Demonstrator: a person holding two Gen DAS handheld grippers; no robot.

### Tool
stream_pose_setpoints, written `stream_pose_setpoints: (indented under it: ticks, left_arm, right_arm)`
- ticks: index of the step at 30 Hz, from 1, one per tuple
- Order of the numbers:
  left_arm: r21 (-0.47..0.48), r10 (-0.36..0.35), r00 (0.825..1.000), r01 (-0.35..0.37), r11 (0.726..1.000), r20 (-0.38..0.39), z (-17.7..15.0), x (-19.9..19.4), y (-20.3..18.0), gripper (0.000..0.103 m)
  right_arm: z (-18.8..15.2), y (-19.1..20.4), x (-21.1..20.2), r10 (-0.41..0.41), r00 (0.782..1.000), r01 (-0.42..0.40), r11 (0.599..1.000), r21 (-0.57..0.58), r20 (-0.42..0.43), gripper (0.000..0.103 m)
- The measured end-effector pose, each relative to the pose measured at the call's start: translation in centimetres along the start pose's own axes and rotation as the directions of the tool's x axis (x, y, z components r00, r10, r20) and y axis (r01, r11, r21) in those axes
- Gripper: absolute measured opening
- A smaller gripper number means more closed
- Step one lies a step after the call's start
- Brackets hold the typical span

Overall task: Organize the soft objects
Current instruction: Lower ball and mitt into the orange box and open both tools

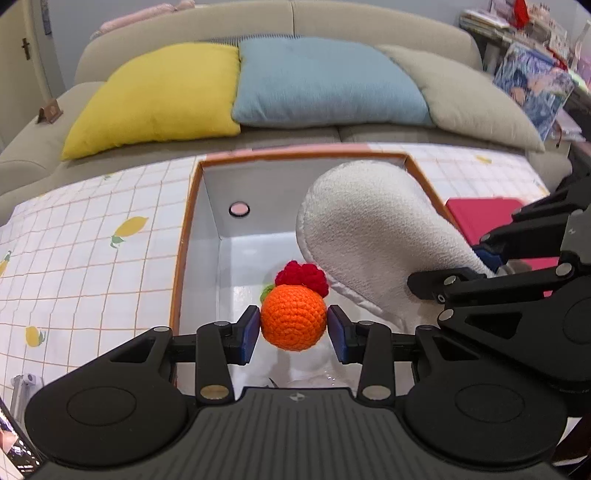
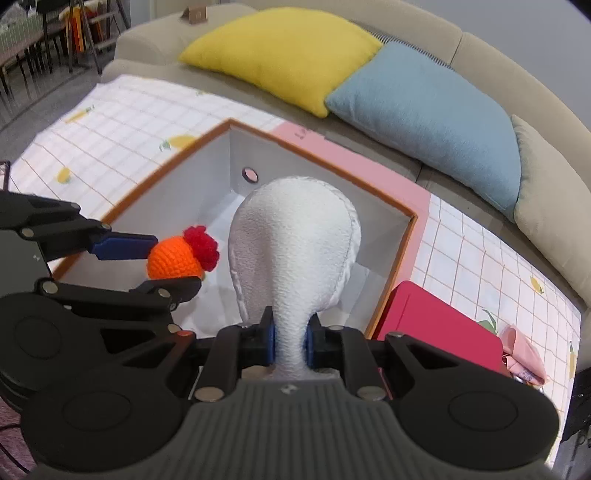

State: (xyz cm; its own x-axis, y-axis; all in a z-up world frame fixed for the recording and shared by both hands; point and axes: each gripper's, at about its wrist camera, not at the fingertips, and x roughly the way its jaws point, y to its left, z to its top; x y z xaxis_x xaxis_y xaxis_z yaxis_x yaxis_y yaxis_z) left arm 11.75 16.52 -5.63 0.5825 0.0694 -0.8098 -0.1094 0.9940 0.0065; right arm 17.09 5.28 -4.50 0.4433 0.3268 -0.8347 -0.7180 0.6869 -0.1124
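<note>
crochet ball [image 1: 293, 319]: orange yarn, knobbly stitches, matt; red yarn tuft on top
white plush [image 2: 295, 254]: soft fleecy cloth, fine nap, stitched seam round the edge
box [image 1: 207, 229]: smooth white inner walls with a slight sheen, orange rim
tablecloth [image 1: 85, 240]: thin printed cloth, grid and lemon pattern, smooth
left gripper [image 1: 293, 330]: matt black plastic, metal rivets, blue pads
cushions [image 2: 288, 51]: woven cloth, matt
sofa [image 1: 332, 18]: beige fabric, matt
</note>
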Motion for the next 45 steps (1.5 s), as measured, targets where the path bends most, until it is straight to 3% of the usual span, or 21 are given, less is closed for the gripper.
stream_pose_setpoints:
  ticks: [9, 18, 20, 21, 23, 27, 38, 45]
  left_arm:
    - [0.044, 0.051, 0.996, -0.048, 0.998, -0.075, 0.1, 1.7, 0.0, 0.045]
    - [0.054, 0.072, 0.994, -0.068, 0.996, -0.079, -0.2, 1.8, 0.3, 0.046]
    - [0.054, 0.073, 0.994, -0.069, 0.996, -0.077, -0.2, 1.7, 0.3, 0.049]
    - [0.055, 0.075, 0.994, -0.071, 0.996, -0.076, -0.3, 1.7, 0.3, 0.055]
    - [0.054, 0.079, 0.995, -0.075, 0.996, -0.066, -0.3, 1.5, 0.5, 0.063]
    - [0.032, 0.071, 0.996, -0.069, 0.997, -0.053, -0.3, 1.0, 0.8, 0.069]
    - [-0.029, 0.039, 0.998, -0.038, 0.999, 0.050, -0.1, -2.2, 0.1, 0.071]
    - [-0.043, -0.018, 0.989, 0.025, 0.999, 0.148, -0.1, -5.2, -2.1, 0.071]
  right_arm:
    - [0.2, 0.2, 2.2, -0.003, 0.998, -0.001, 0.998, -0.061, -0.067, 0.015]
    - [0.1, 0.6, 2.7, -0.006, 0.997, -0.004, 0.992, -0.127, -0.078, 0.020]
    - [0.0, 0.7, 2.6, -0.010, 0.997, -0.001, 0.990, -0.141, -0.073, 0.026]
    - [0.0, 0.9, 2.6, -0.013, 0.998, 0.003, 0.989, -0.148, -0.068, 0.029]
    - [-0.1, 1.0, 2.3, -0.022, 0.998, 0.013, 0.986, -0.165, -0.054, 0.038]
    - [-0.1, 0.9, 1.8, -0.023, 0.999, 0.016, 0.985, -0.173, -0.043, 0.040]
    - [-0.6, -0.4, -2.1, -0.060, 0.997, 0.067, 0.987, -0.147, 0.057, 0.052]
    - [-3.1, -2.7, -6.6, -0.084, 0.985, 0.090, 0.995, -0.031, 0.154, 0.052]
